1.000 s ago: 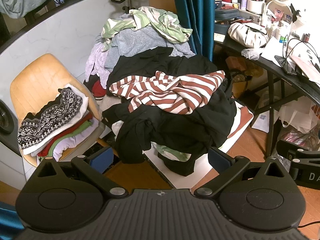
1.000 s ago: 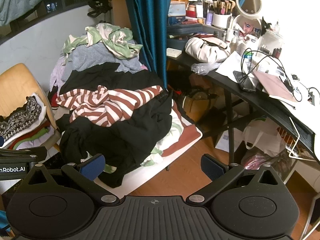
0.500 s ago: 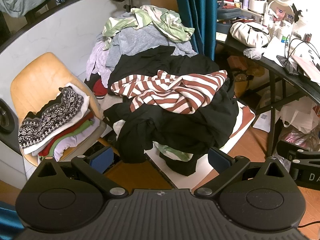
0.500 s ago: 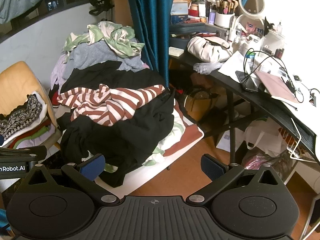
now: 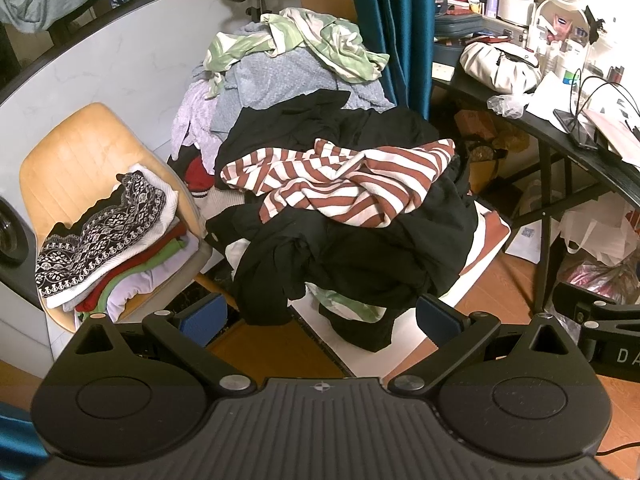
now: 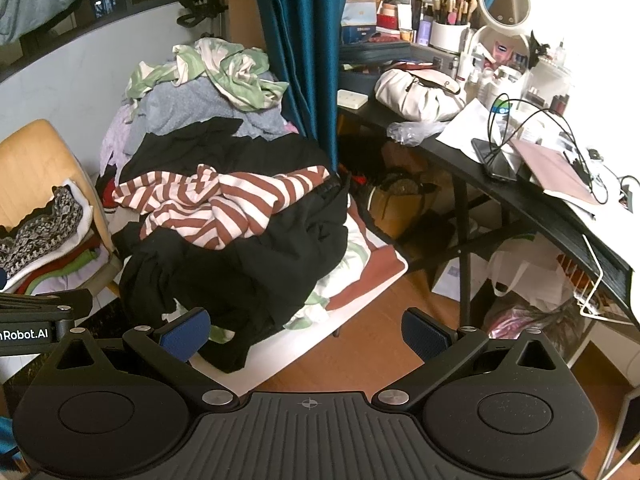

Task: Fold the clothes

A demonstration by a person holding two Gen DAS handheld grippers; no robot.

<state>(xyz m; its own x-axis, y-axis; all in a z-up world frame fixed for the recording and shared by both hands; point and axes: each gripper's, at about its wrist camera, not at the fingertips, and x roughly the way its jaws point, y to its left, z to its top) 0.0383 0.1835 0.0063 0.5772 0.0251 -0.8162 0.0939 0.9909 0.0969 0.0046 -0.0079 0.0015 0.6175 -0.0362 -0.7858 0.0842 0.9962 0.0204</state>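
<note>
Clothes pile (image 5: 344, 200) (striped top uppermost) between chair (image 5: 80, 168), desk (image 6: 520, 200); both claws spread, empty.

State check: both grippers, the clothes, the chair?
Left gripper: open, empty.
Right gripper: open, empty.
Striped shirt: crumpled, unfolded, lying on the heap.
Black garment: unfolded, under the striped shirt, hanging over the edge.
Green-and-white garment: crumpled at the back of the heap.
Folded stack: folded, on the chair.

One striped shirt (image 5: 344, 184) is lying on one heap of clothes (image 5: 352, 240); one chair (image 5: 72, 168) is carrying one folded stack (image 5: 116, 240); one round mirror (image 6: 505, 2) is standing on one desk (image 6: 520, 196).
</note>
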